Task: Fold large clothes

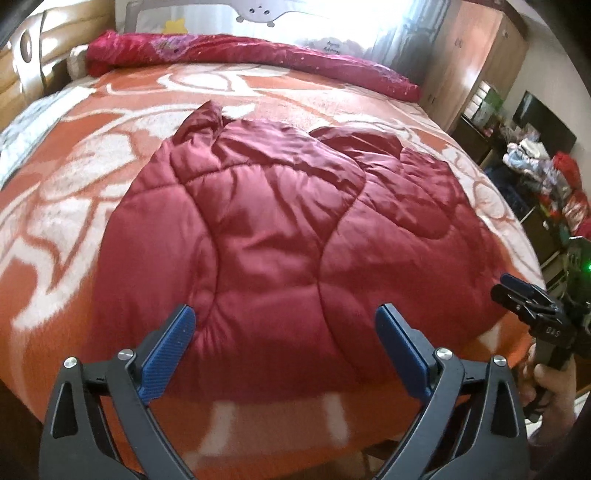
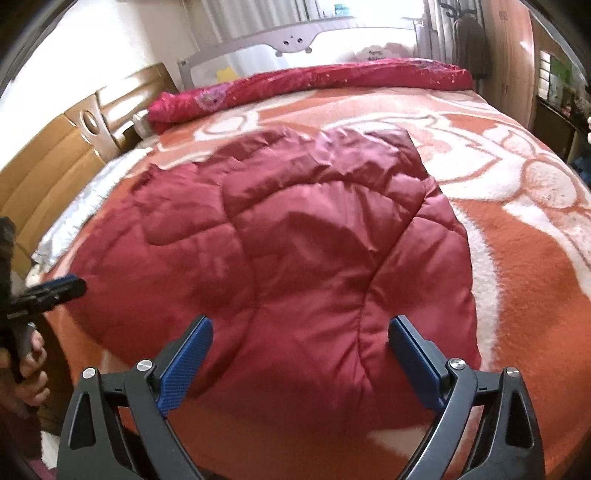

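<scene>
Lengthwise, jacket (image 1: 280,229) collar toward far rail (image 1: 258,14)

The quilted jacket (image 1: 280,229) in the middle of the frame is a padded cloth with a satin sheen, puffy between stitched seams. Under it the blanket (image 1: 74,192) is a fuzzy, matt orange-and-white fleece. Along the top, the rolled bedding (image 1: 240,55) looks glossy and sequinned. The headboard (image 2: 55,166) at the left edge is smooth varnished wood, as is the wardrobe (image 1: 476,62) at upper right. The left gripper (image 1: 284,354) has matt black plastic arms, shiny metal pins and blue pads (image 1: 168,354) with a fine ribbed texture.
</scene>
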Available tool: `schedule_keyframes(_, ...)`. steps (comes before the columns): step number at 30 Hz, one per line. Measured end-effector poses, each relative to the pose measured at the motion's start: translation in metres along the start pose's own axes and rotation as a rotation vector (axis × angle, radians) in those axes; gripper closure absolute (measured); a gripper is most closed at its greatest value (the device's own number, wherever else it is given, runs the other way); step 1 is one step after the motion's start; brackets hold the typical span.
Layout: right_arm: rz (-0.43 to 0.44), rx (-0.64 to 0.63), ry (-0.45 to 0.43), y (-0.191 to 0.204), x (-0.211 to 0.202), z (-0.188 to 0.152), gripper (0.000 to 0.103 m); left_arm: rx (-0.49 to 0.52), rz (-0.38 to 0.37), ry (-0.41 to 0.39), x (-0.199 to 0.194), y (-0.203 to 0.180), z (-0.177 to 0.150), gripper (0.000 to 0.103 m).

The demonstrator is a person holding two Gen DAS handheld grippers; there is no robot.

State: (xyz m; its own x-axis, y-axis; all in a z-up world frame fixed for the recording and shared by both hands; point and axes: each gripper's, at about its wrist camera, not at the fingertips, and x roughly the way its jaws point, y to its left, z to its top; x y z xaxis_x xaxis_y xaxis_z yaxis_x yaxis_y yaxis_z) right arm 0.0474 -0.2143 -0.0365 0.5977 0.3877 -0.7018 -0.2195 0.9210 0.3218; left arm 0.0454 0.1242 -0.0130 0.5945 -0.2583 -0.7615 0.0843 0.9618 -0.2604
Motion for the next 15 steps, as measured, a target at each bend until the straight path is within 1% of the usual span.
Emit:
schedule_keyframes(3, 0.035, -0.045, 0.003, 0.011, -0.016, -0.001, 0.006, -0.024, -0.019, 0.028, -0.010, -0.001, -0.011, 0.004)
schedule_keyframes(7, 0.068, -0.124, 0.026, 0.028, -0.032, -0.007, 0.005, -0.023, 0.007, 0.066, -0.019, -0.006, -0.026, 0.004)
schedule_keyframes(9, 0.076, -0.166, 0.038, 0.037, -0.037, -0.010, 0.005, -0.007, 0.031, 0.080, -0.022, -0.009, -0.031, 0.004)
schedule_keyframes(12, 0.074, -0.240, 0.064, 0.047, -0.042, -0.016, 0.005, 0.035, 0.088, 0.096, -0.027, -0.013, -0.034, 0.004)
schedule_keyframes(15, 0.074, -0.293, 0.091, 0.053, -0.045, -0.020, 0.005, 0.078, 0.135, 0.085, -0.034, -0.018, -0.035, 0.004)
